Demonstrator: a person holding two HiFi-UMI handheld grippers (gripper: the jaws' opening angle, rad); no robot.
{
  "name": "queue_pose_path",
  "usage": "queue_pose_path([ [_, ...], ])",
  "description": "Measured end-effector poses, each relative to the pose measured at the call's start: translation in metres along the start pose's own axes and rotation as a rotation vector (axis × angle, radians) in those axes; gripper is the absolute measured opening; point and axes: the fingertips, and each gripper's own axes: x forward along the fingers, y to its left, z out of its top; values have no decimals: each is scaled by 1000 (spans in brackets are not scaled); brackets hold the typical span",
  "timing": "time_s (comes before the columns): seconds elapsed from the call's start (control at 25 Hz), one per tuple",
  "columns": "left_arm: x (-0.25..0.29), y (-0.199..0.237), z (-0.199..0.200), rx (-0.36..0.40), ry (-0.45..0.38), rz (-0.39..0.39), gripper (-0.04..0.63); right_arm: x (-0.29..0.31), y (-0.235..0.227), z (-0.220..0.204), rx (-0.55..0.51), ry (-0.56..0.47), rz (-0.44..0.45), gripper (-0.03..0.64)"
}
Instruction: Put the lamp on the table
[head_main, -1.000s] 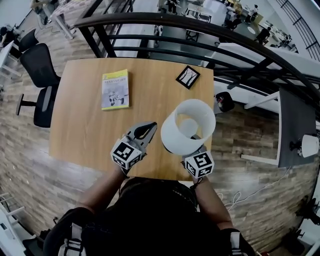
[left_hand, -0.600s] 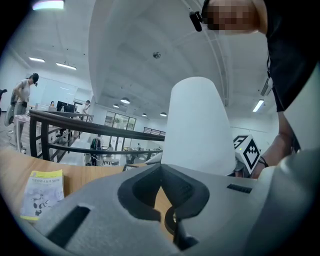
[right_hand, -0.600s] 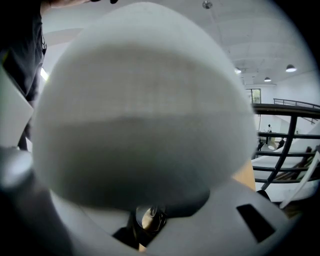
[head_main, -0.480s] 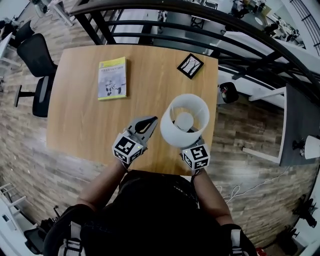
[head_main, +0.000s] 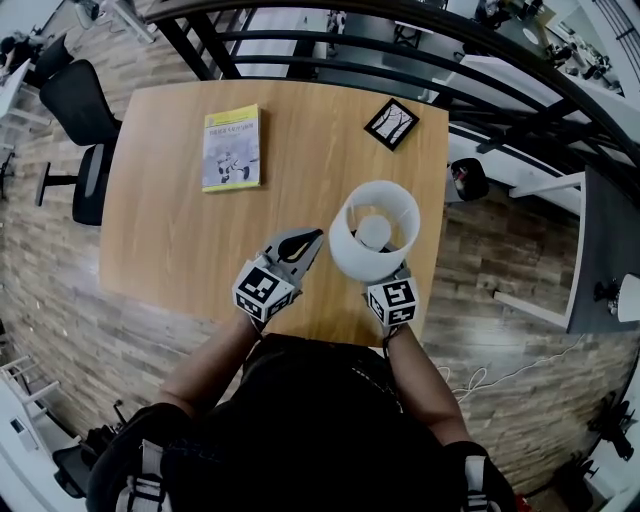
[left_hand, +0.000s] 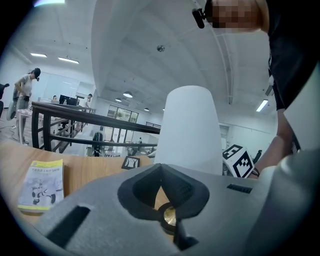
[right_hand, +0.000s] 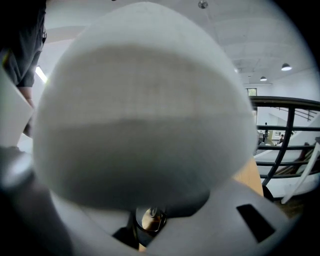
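The lamp (head_main: 345, 250) has a white drum shade and hangs over the front right part of the wooden table (head_main: 170, 230). My right gripper (head_main: 388, 285) is under the shade, shut on the lamp's brass stem (right_hand: 150, 220). In the right gripper view the shade (right_hand: 145, 110) fills almost everything. My left gripper (head_main: 308, 238) is just left of the lamp, shut and holding nothing. In the left gripper view the shade (left_hand: 192, 130) rises right behind the closed jaws, and a brass part (left_hand: 168, 216) shows through their gap. Whether the lamp's base touches the table is hidden.
A yellow booklet (head_main: 232, 147) lies at the table's far left and a small black-framed picture (head_main: 391, 123) at its far right corner. A black office chair (head_main: 75, 110) stands left of the table. A dark railing (head_main: 300, 40) runs behind it.
The lamp looks smaller and sits lower over the table than a second ago. Both grippers stayed close together at the table's front edge, the left one still shut beside the lamp.
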Motion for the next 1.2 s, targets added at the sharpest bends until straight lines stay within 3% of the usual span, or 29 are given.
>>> queue_pose_path([
  [1.2,-9,-6,-11,-31,8,0,8,-6,3,-35,-7,-31,-27,118],
])
